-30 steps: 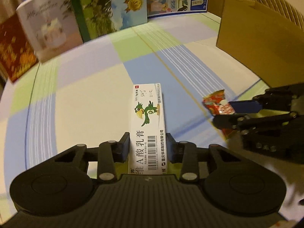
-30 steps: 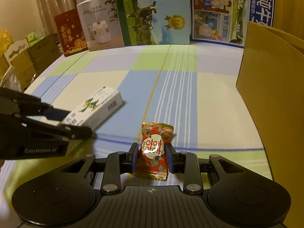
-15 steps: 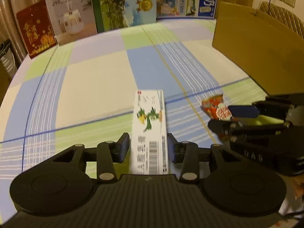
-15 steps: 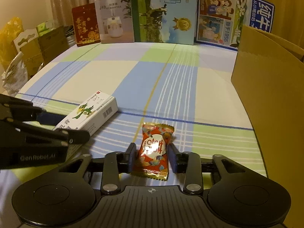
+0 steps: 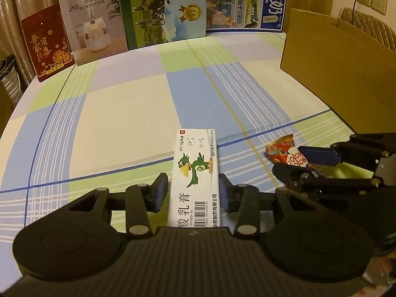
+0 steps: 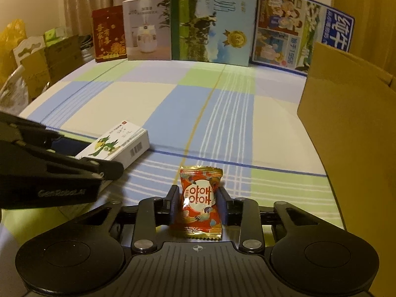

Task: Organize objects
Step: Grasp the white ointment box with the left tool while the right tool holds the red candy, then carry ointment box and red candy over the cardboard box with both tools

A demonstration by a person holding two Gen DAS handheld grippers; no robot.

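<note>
Tongs of the left gripper (image 5: 193, 193) stand either side of a white ointment box (image 5: 195, 173) with a green bird on it; a thin gap shows on the left pad's side, so whether they clamp the box or merely flank it cannot be told. The box's near end is cut off behind the gripper body. It lies along the checked tablecloth (image 5: 123, 113), though whether it rests on it or is lifted is unclear. The right gripper (image 6: 198, 204) is clamped on a red candy packet (image 6: 200, 198), its gold lower edge partly hidden by the body. A cardboard box (image 6: 346, 123) stands at the right, its far side out of frame. Printed cartons (image 5: 163, 12) line the table's back edge.
</note>
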